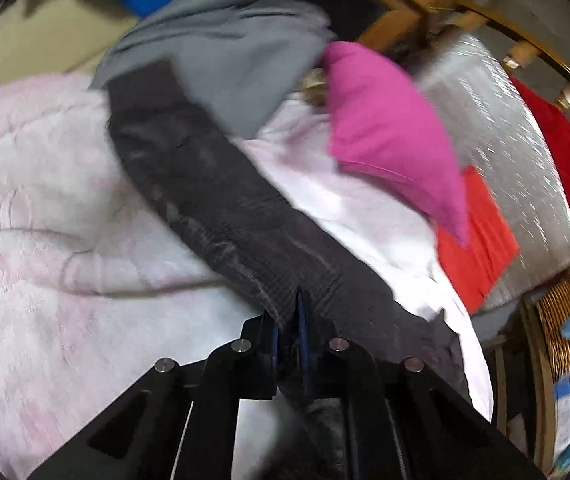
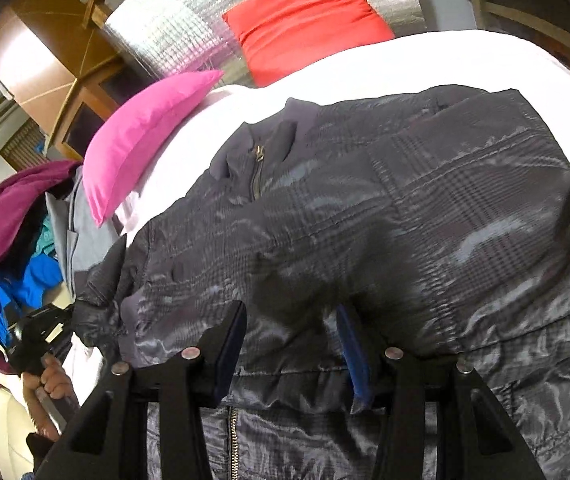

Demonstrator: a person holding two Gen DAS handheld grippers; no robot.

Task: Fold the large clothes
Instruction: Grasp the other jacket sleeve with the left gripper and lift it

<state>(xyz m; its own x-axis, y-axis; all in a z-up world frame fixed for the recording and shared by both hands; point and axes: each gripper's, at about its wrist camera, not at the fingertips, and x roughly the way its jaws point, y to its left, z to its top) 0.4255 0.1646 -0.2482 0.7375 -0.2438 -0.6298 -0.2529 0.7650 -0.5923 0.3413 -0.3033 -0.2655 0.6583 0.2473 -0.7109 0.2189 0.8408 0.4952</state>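
A dark grey plaid jacket (image 2: pixel 365 220) with a front zipper lies spread on the white bed cover (image 2: pixel 425 64), its collar pointing away from me. In the left wrist view its sleeve (image 1: pixel 213 200) stretches from the gripper up toward a grey garment (image 1: pixel 225 48). My left gripper (image 1: pixel 289 320) is shut on the sleeve end. It also shows at the left edge of the right wrist view (image 2: pixel 41 336), held by a hand. My right gripper (image 2: pixel 291 320) is open, its fingers resting over the jacket's lower body near the hem.
A pink pillow (image 1: pixel 389 136) and a red pillow (image 1: pixel 477 236) lie by the silver quilted headboard (image 2: pixel 173 28). A heap of blue, teal and magenta clothes (image 2: pixel 17 240) sits at the left. A wooden frame (image 2: pixel 65 60) and a wicker basket (image 1: pixel 561 320) stand beyond the bed.
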